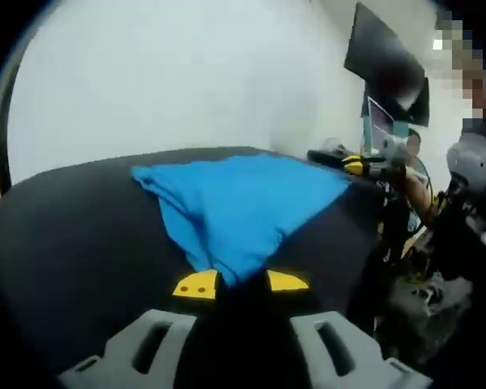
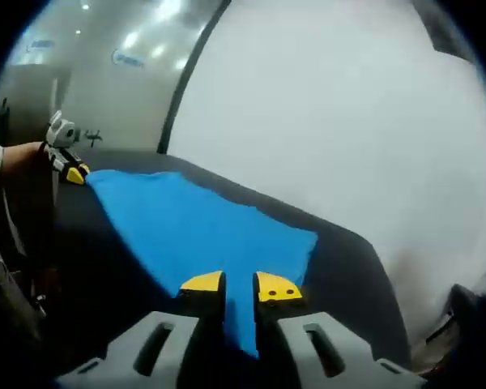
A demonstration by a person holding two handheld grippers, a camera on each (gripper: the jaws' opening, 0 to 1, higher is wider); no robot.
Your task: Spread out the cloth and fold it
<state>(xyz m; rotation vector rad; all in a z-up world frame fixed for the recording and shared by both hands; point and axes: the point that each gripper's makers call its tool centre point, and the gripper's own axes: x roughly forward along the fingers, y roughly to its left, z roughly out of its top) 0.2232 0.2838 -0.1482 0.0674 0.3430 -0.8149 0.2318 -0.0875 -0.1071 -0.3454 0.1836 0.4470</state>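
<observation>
A soft blue cloth (image 1: 243,207) lies on a dark, matte table (image 1: 73,235) with a rounded far edge, set against a plain pale wall (image 1: 162,73).

In the left gripper view the left gripper (image 1: 240,283) rises from the bottom on two grey moulded arms ending in yellow tips. A narrowing corner of the cloth runs down between those tips, and the jaws look closed on it. From that pinched corner the fabric fans out wide toward the far edge of the table, with a raised fold along one side and gentle creases across it. At the cloth's far corner the other gripper shows small, grey with a yellow tip, held by a person's arm. Behind it a dark monitor (image 1: 385,65) hangs, somewhat blurred.

In the right gripper view the right gripper (image 2: 239,286) has its yellow tips close together with a strip of the blue cloth (image 2: 202,231) passing between them, so these jaws are clamped on the fabric too. From here the cloth spreads smooth and nearly flat, a long slanted sheet reaching to the far corner, where the left gripper (image 2: 74,172) meets its edge. The pale wall (image 2: 348,121) curves over the table (image 2: 348,267), and ceiling lights glint beyond it.
</observation>
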